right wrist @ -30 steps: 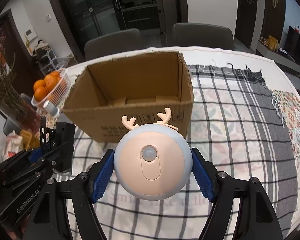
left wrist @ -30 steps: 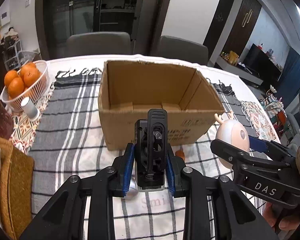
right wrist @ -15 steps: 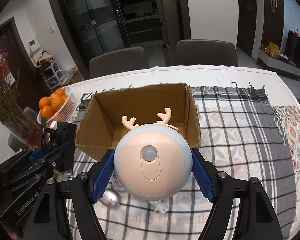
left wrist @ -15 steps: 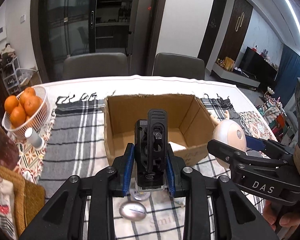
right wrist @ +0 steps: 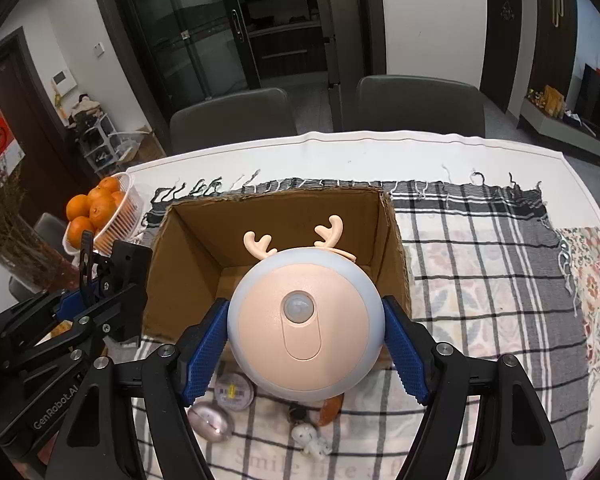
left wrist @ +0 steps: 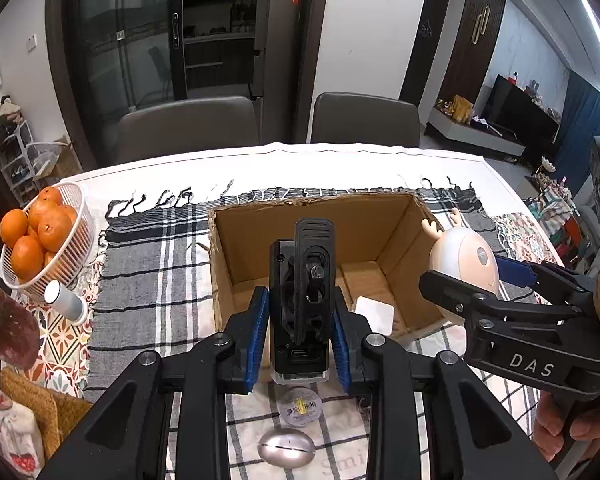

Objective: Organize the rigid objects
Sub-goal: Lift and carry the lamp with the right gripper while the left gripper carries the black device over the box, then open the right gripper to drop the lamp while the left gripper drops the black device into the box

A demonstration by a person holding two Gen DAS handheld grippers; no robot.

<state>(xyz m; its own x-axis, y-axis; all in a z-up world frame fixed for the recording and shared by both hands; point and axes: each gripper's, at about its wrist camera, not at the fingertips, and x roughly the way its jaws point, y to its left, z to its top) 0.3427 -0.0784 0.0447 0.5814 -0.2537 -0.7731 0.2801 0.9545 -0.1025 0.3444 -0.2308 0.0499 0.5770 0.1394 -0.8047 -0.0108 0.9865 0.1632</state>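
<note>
My left gripper point(left wrist: 300, 332) is shut on a black clip-like device point(left wrist: 303, 300) and holds it above the near wall of an open cardboard box point(left wrist: 220, 272). My right gripper point(right wrist: 306, 342) is shut on a round pink-and-blue deer night light point(right wrist: 304, 320) with antlers, held above the box's point(right wrist: 392, 248) near right corner. The light also shows in the left wrist view point(left wrist: 464, 264). A white card point(left wrist: 374, 314) lies on the box floor.
On the checked cloth in front of the box lie a silver egg-shaped item point(left wrist: 286, 450), a small round tin point(left wrist: 300, 406), a small white figurine point(right wrist: 312, 440) and an orange piece point(right wrist: 330, 408). A white basket of oranges point(left wrist: 40, 240) and a small cylinder point(left wrist: 64, 300) stand left.
Both grippers have risen with their objects; the box now appears lower and its floor shows. Items on the cloth below have come into view.
</note>
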